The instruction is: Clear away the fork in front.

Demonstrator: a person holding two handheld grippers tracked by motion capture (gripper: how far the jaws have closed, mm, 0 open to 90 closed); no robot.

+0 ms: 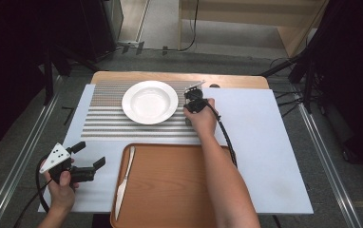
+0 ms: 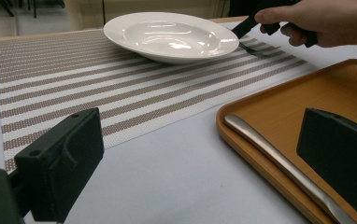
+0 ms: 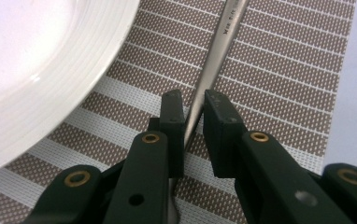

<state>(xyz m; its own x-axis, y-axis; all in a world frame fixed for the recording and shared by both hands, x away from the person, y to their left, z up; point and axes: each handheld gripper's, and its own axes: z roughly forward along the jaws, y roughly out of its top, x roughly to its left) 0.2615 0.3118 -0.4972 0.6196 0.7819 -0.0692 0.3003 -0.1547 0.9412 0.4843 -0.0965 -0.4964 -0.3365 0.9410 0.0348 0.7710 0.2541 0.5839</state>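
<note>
Right gripper [image 3: 194,109] closed around a fork handle [image 3: 216,60] beside the white plate [image 1: 149,101] on the striped placemat [image 1: 104,124].

Seen in the right gripper view: jaws drawn nearly together, handle between the pads, a sliver of gap on one side; whether the pads press cannot be told. Long axis of the handle running straight away from the jaws, alongside the plate's rim, flat on the mat; tines just visible past the plate in the left gripper view. Crowding the spot: the plate rim close at one side. Nearer the person, an orange tray [image 1: 170,190] with a knife [image 1: 124,183] lying lengthwise along its left edge. Left gripper [image 1: 87,160] held off the tray's left side, jaws wide apart, nothing between them.
</note>
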